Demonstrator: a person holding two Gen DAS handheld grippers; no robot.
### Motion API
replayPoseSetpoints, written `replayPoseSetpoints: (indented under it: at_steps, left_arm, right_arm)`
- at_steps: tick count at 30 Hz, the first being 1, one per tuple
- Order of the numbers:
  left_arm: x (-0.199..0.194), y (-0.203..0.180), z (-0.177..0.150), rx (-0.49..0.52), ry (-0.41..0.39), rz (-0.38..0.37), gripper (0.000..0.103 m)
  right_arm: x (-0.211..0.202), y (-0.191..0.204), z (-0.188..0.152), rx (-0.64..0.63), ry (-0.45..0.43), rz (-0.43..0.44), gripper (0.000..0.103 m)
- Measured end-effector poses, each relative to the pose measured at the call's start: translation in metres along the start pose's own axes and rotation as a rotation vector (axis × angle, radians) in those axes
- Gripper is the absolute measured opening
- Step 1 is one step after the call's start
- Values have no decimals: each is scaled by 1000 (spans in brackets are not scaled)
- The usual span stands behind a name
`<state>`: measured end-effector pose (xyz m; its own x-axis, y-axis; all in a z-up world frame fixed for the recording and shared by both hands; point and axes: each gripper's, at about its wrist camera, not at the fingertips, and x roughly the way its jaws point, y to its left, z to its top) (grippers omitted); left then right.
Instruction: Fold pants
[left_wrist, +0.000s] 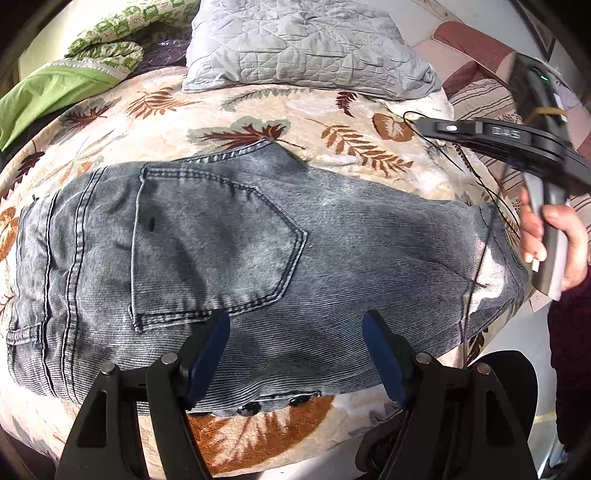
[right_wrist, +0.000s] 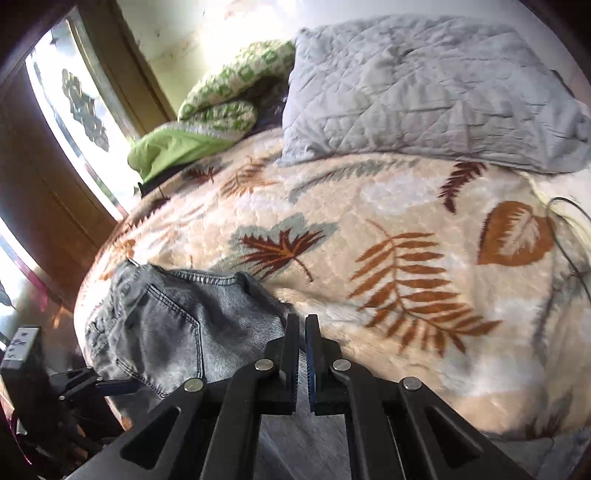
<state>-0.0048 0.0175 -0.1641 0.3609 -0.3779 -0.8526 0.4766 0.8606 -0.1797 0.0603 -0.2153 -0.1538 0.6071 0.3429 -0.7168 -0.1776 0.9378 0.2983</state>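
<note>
Left gripper: yours, jaws wide apart, holding nothing, poised over the near edge of the jeans. Jeans: folded into a compact bundle on the leaf-print blanket, back pocket up. Right gripper: jaws nearly closed, apparently empty, lifted beside the bundle. Step, judging by this: final fold or finish. Next: take the near edge.
</note>
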Motion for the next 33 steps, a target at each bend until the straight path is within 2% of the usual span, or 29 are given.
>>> replayPoseSetpoints:
  at_steps: [5, 6, 7, 8, 9, 12, 15, 17, 19, 22, 23, 26, 28, 29, 30, 31, 33]
  left_arm:
    - [2, -22, 13, 42, -13, 33, 75]
    - [4, -25, 15, 39, -7, 35, 75]
    - [6, -31, 17, 38, 0, 28, 75]
    - [8, -36, 18, 42, 6, 19, 75]
    - [11, -43, 20, 53, 8, 15, 75]
    - [21, -64, 22, 94, 25, 28, 75]
    - [30, -83, 24, 114, 30, 12, 75]
    - [39, -92, 26, 120, 33, -4, 75]
    - [53, -99, 28, 139, 42, 12, 75]
    - [77, -103, 19, 173, 117, 73, 76]
    - [74, -108, 12, 213, 77, 94, 76]
    - [68, -119, -8, 254, 82, 88, 77]
    - [60, -120, -14, 289, 114, 41, 77]
    - [54, -116, -14, 280, 122, 14, 77]
    - [46, -106, -11, 246, 117, -14, 72]
    - [35, -94, -7, 209, 97, -20, 71]
    - [5, -68, 0, 166, 2, 42, 71]
  right_arm:
    - [-153, -38, -43, 26, -372, -114, 6]
    - [-179, -46, -55, 28, -433, -145, 15]
    - [-201, -55, -68, 39, -480, -172, 57]
    - [-217, -65, -79, 62, -491, -198, 89]
    - [-230, -77, -89, 102, -499, -218, 102]
    - [-248, -119, -121, 275, -424, -121, 102]
    - [-256, -152, -163, 435, -390, -115, 102]
    - [-254, -175, -195, 569, -381, -6, 101]
    - [-245, -192, -226, 690, -358, 82, 96]
    - [-226, -199, -252, 767, -304, 127, 84]
    - [-222, -197, -255, 768, -298, 133, 83]
    - [-211, -185, -241, 722, -304, 166, 75]
    - [-196, -170, -215, 667, -280, 183, 72]
    - [-186, -160, -199, 636, -263, 203, 72]
    - [-174, -150, -182, 602, -241, 225, 71]
    - [-161, -137, -165, 568, -212, 243, 71]
    - [-133, -108, -133, 495, -151, 273, 71]
